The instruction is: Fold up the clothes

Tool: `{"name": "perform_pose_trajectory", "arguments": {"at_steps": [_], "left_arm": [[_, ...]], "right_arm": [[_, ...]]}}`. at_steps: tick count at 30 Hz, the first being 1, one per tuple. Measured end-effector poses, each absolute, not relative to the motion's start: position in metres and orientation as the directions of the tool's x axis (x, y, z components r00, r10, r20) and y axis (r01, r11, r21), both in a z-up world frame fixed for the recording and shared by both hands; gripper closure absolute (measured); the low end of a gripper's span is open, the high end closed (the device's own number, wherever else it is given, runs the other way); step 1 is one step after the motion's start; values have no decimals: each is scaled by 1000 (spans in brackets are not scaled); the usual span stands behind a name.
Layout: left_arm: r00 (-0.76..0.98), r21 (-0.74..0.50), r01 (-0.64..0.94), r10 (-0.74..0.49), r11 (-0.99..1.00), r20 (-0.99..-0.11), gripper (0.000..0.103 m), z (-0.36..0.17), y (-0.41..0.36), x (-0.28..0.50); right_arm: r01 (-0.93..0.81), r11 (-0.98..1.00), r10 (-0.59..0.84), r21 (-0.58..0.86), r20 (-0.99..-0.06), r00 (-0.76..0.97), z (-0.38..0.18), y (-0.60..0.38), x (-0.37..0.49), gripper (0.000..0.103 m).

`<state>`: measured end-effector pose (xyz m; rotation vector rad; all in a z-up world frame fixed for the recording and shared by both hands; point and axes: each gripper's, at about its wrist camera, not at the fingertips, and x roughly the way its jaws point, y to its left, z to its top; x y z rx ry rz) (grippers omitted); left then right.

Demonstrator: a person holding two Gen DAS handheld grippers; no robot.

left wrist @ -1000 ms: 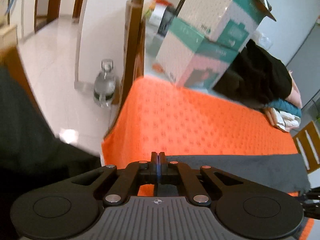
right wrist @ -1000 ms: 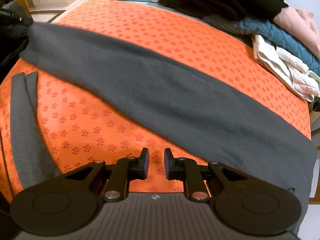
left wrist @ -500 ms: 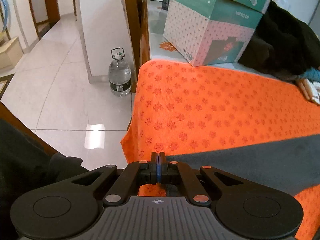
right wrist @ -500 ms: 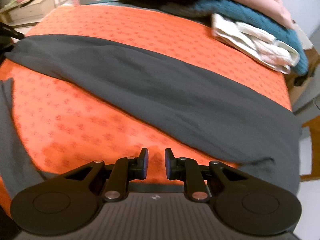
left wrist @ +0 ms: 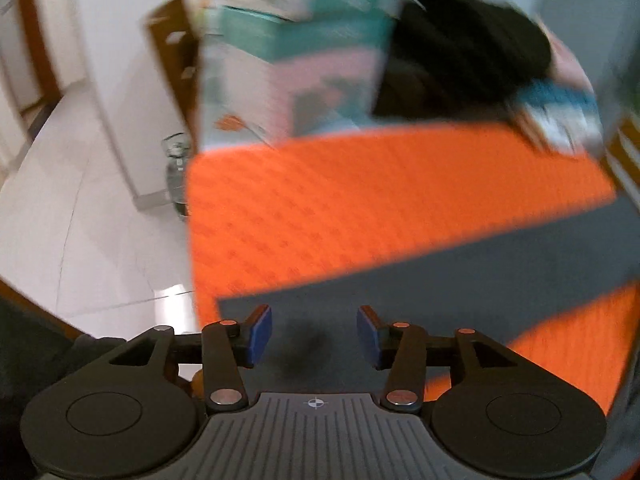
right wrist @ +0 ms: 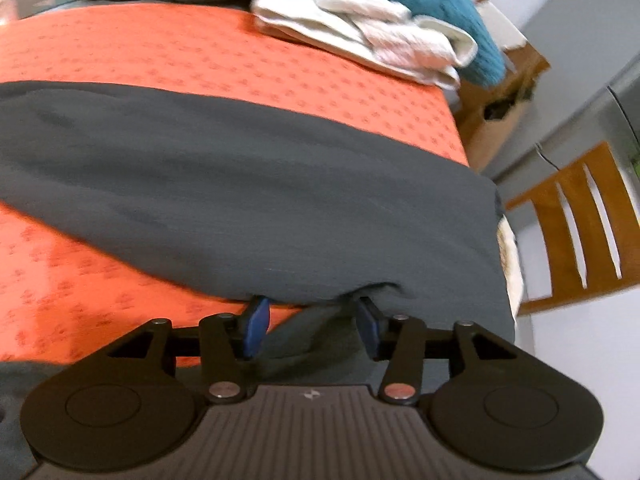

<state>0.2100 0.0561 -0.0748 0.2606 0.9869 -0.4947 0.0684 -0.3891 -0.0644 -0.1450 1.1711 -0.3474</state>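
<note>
Where a second ago your left claw (left wrist: pixel 314 335) was pinched shut on the corner of the dark grey garment (right wrist: pixel 256 184), its jaws are now opening, with cloth below them but nothing pressed between the blue pads (left wrist: pixel 260 334). Your right claw (right wrist: pixel 312 326) was barely parted over the orange cloth (right wrist: pixel 208 56); its jaws are opening too, the tips pushed in under the garment's near edge, not yet pinching. Judgement: the first spread is released and you are re-gripping for the next fold.

The garment lies as a long flat band across the desk, on the orange cloth, one end at the left claw, the other draped over the far edge beside the wooden chair (right wrist: pixel 580 224). It looks smooth, soft and matte (the left view is badly blurred). A second grey strip shows at the near edge.
</note>
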Motion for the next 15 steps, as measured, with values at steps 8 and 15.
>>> {"name": "perform_pose_trajectory", "arguments": {"at_steps": [8,15], "left_arm": [[418,58,548,-213,834,-883,53,-100,47,192],[413,12,501,-226,865,-882,52,-98,61,191]], "right_arm": [[245,932,-338,-266,-882,327,-69,-398,62,95],[197,932,-353,-305,-889,292,-60,-395,36,98]]}}
